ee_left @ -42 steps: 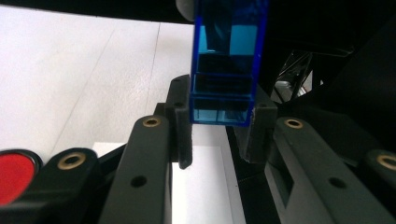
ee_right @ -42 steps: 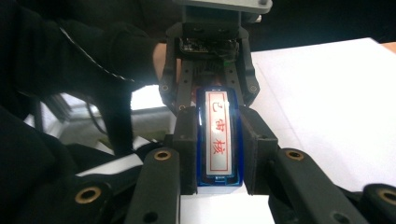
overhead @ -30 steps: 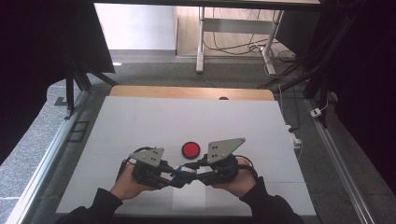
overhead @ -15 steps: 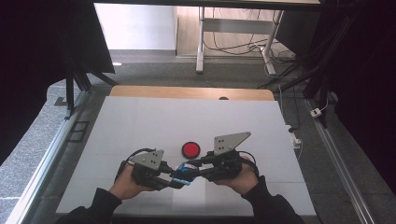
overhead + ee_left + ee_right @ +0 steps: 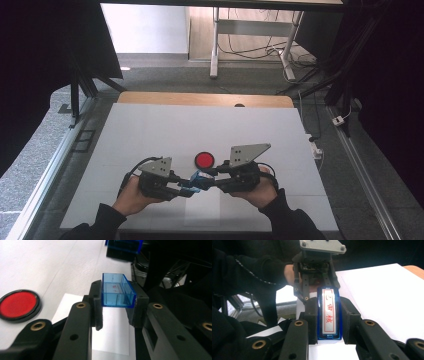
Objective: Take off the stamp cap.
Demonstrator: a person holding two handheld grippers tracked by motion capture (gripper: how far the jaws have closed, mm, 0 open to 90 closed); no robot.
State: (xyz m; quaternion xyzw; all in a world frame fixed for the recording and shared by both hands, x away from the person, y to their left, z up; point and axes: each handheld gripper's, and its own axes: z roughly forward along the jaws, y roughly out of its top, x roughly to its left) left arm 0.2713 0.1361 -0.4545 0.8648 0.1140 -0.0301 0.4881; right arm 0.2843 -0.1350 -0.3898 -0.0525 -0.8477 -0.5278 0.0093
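High view: left tongs (image 5: 186, 189) pinch the blue cap (image 5: 117, 291), right tongs (image 5: 210, 176) pinch the stamp (image 5: 329, 315); next, press it on the red ink pad (image 5: 204, 160)

Right tool (image 5: 216, 176) perhaps slightly lower

From above the near edge we look forward and down on the white table (image 5: 150, 130), the person's forearms entering at six o'clock. Riding the left gripper (image 5: 115, 312), we look close along its jaws, with the red disc (image 5: 18, 304) at nine o'clock. On the right gripper (image 5: 329, 320) we sit equally close, facing the other gripper at twelve o'clock. Both share the blue piece (image 5: 116, 291) seen small in the high view.
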